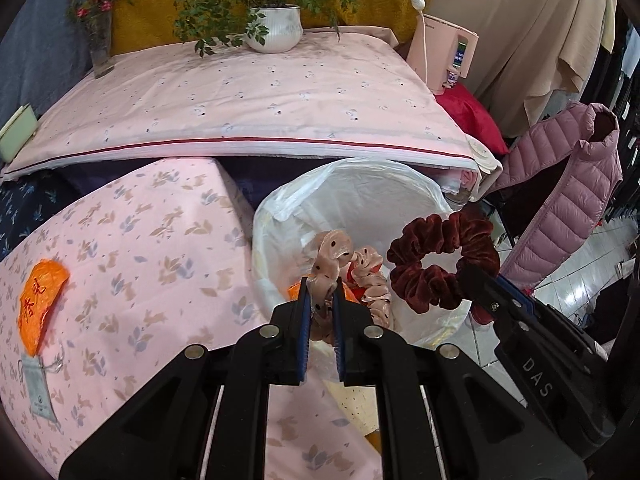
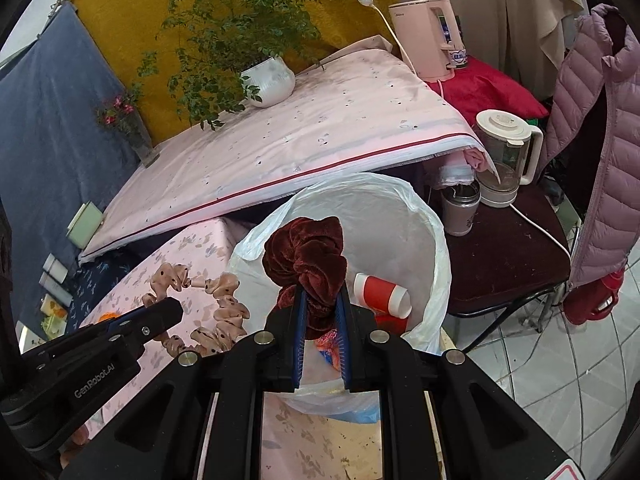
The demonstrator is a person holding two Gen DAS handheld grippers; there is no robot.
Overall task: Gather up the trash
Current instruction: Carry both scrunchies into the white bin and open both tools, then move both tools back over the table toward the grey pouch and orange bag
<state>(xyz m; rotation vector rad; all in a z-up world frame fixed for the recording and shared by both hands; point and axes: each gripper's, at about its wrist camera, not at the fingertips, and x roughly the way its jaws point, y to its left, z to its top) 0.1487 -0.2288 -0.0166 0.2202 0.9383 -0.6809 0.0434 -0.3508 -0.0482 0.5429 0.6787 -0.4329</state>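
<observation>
Surface: pink floral-cloth table (image 1: 132,264), frame left.
Bin: white plastic-lined trash bin (image 1: 360,196) (centre).
Left gripper (image 1: 322,300): jaws clamp beige dotted scrunchie (image 1: 334,252).
Right gripper (image 2: 322,304): jaws pinch maroon velvet scrunchie (image 2: 306,254).

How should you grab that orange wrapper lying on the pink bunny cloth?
Pinch the orange wrapper at its upper edge, coming from above with the tool's fingers steep. It lies flat and crinkled on the bunny cloth, so only a raised edge gives something to catch. Both tools are full now.
</observation>
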